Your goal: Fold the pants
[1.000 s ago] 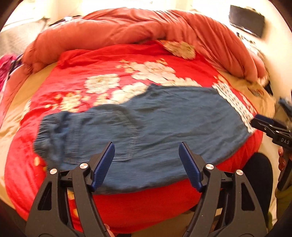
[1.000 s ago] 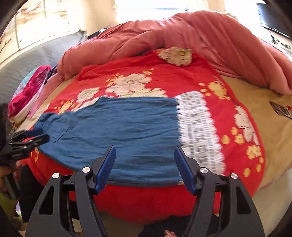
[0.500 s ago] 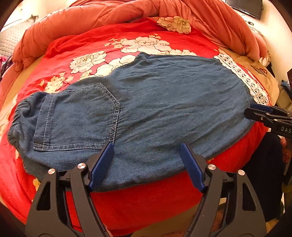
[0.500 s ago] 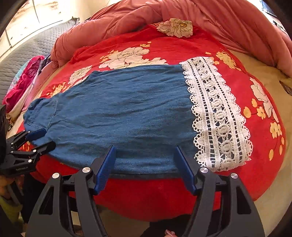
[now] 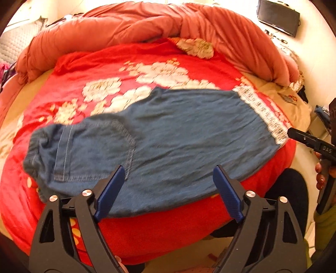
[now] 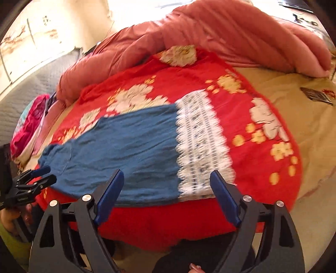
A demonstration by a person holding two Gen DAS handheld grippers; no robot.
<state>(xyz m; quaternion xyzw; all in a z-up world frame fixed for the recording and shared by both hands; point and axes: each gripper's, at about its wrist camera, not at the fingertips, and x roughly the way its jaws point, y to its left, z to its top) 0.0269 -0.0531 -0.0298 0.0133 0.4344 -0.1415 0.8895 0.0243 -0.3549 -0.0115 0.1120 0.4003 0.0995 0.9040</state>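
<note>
Blue denim pants (image 5: 163, 138) lie flat across a red floral blanket (image 5: 117, 69) on the bed, waistband and back pocket at the left, white lace hem (image 5: 262, 111) at the right. They also show in the right wrist view (image 6: 126, 155), with the lace hem (image 6: 201, 145) in front of the right gripper. My left gripper (image 5: 168, 184) is open and empty, held above the pants' near edge by the pocket. My right gripper (image 6: 167, 187) is open and empty above the near edge at the hem end. Each gripper shows at the edge of the other's view.
A bunched salmon-pink duvet (image 5: 134, 29) lies along the far side of the bed. Pink clothes (image 6: 31, 124) are piled at the far left by a grey quilted headboard. A dark screen (image 5: 278, 17) hangs on the wall. Beige sheet (image 6: 310, 121) lies right of the blanket.
Both grippers have pulled back and up from the pants, so the garment looks smaller and farther than half a second ago. Both stay open. The pants have not moved.
</note>
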